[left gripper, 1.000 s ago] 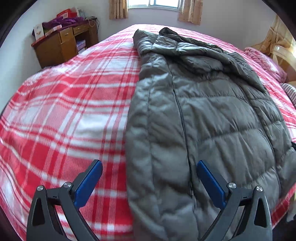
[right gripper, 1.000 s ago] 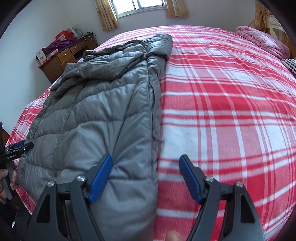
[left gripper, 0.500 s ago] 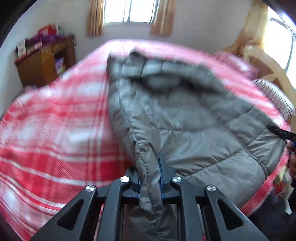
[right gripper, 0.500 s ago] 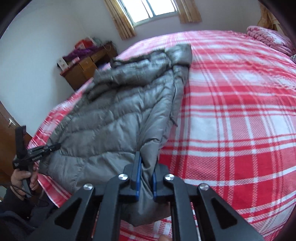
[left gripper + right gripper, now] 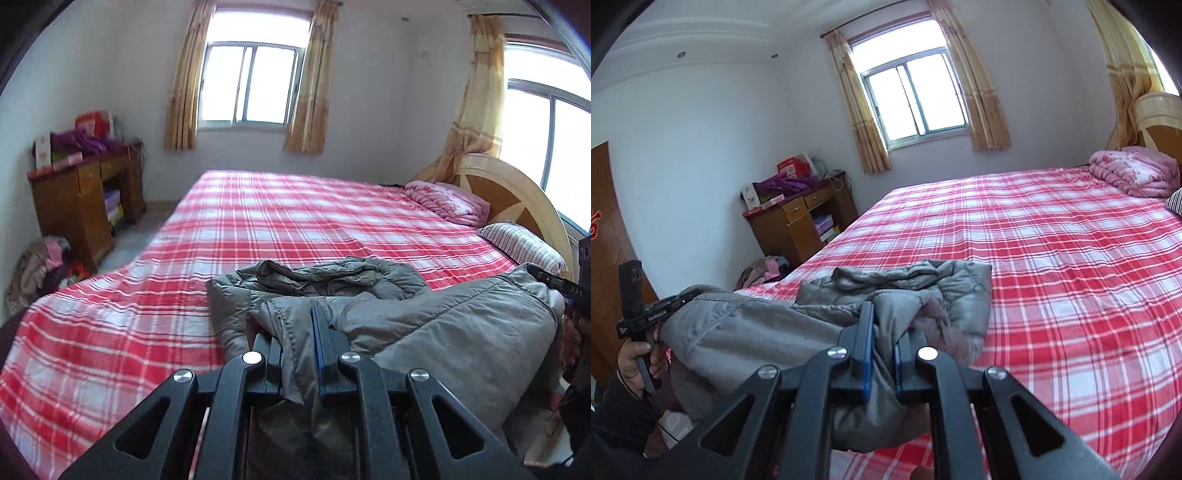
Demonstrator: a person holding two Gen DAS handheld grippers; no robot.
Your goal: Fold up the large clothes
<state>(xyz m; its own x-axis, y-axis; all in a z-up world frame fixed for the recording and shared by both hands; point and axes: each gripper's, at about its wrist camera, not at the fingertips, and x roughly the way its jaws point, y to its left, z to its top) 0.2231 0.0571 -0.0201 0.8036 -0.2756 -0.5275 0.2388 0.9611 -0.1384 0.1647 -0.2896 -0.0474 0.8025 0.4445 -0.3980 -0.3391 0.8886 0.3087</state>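
Observation:
A grey quilted puffer jacket (image 5: 443, 321) lies across the near edge of a bed with a red plaid sheet (image 5: 277, 221). Its near hem is raised off the bed, its far end bunched on the sheet. My left gripper (image 5: 297, 332) is shut on one hem corner, fabric pinched between the blue pads. My right gripper (image 5: 884, 332) is shut on the other corner of the jacket (image 5: 757, 325). The right gripper (image 5: 554, 282) shows at the right edge of the left wrist view. The left gripper (image 5: 653, 314), held by a hand, shows at the left of the right wrist view.
A wooden desk (image 5: 81, 199) piled with boxes and purple cloth stands by the far left wall, with clothes heaped on the floor (image 5: 40, 266) beside it. A pink quilt (image 5: 447, 201), a striped pillow (image 5: 524, 247) and a wooden headboard (image 5: 509, 192) are at the right.
Both grippers closed on the jacket's near hem and rose, lifting it off the bed. The views tilted up from the sheet to the windows and walls.

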